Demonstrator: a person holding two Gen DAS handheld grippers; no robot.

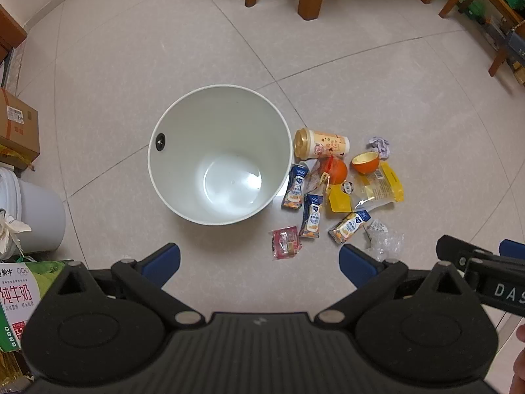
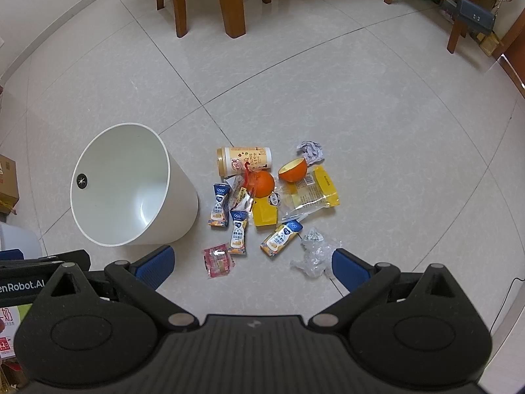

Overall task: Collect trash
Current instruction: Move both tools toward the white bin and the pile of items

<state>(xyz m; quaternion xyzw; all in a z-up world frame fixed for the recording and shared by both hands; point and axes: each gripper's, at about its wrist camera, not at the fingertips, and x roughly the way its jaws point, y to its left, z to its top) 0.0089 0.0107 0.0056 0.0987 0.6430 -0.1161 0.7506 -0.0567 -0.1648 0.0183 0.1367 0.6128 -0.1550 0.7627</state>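
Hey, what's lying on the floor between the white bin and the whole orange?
Between the white bin and the whole orange lie a blue-and-white drink pouch and a clear crumpled wrapper; the right wrist view shows this best.

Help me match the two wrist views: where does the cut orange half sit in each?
Left wrist: orange half right of centre, beyond the yellow wrapper.
Right wrist: orange half just right of centre, at the wrapper's upper-left corner.
Shared landmark: the white bin, left of the litter.
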